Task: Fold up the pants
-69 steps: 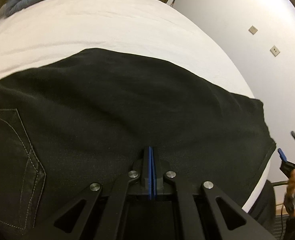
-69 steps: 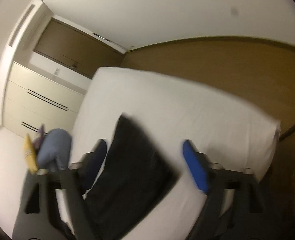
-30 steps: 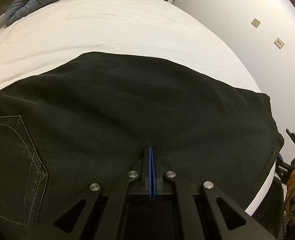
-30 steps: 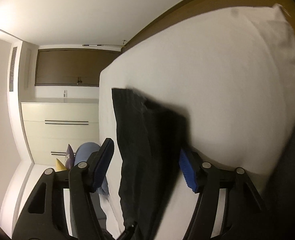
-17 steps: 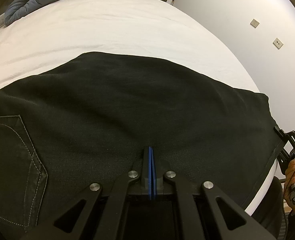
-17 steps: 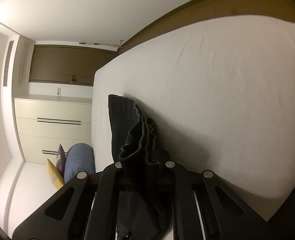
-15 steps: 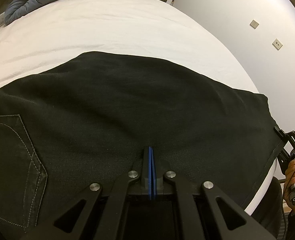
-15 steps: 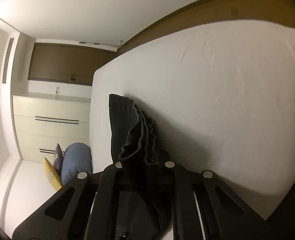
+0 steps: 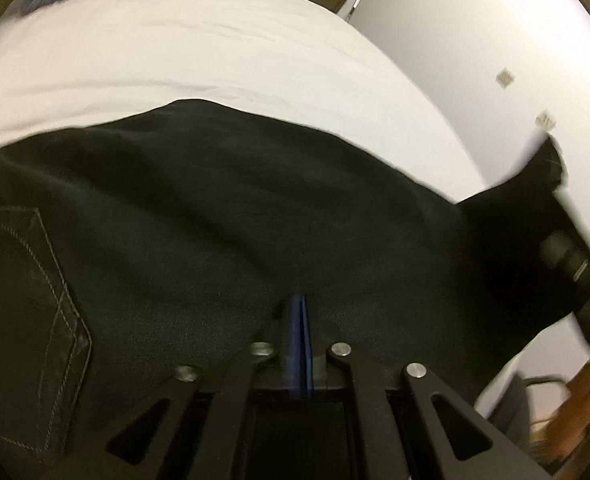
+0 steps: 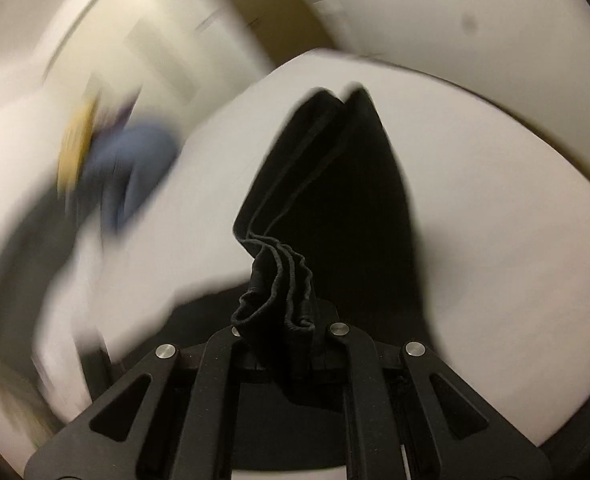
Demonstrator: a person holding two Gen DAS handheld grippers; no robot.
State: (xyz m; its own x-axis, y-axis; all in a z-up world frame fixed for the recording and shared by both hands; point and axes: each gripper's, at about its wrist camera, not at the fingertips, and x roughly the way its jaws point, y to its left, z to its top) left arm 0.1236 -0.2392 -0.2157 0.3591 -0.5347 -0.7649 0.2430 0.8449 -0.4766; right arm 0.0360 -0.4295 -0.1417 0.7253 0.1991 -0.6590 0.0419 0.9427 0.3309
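Closest in, left tool (image 9: 299, 322): blue pads pressed flat together with no gap, tips down on the black pants (image 9: 199, 216); fabric pinched between them or merely pinned beneath, cannot tell. Right tool (image 10: 281, 330): clamped on a bunched hem (image 10: 275, 288) of the pants, several layers gathered in ridges between the closed fingers.

Just ahead of left tool: dark cloth spread wide over the bed (image 9: 199, 48), stitched back pocket (image 9: 35, 280) off to the left side. To the right of left tool, far end of the garment lifted off the mattress and drawn up to a peak, blurred black body of the other tool beside it. Half a second earlier, same end lying flat along the bed edge, right tool only just closed on it. Changed since: hem end raised and in motion, heavy blur across the right wrist view.

Ahead of right tool: leg panel (image 10: 335, 184) hanging taut and narrowing away toward the white sheet beyond. Farther out to the left, smeared blue and yellow cushions (image 10: 107, 152), then pale cupboard fronts and wall.

Judged: fold under way, hem end being carried over toward the waist end while left tool anchors the middle. Next: lay lifted end down squarely over the lower layers. Risk: gathered layers slipping unevenly out of the clamp, or the anchored portion dragging with the pull.
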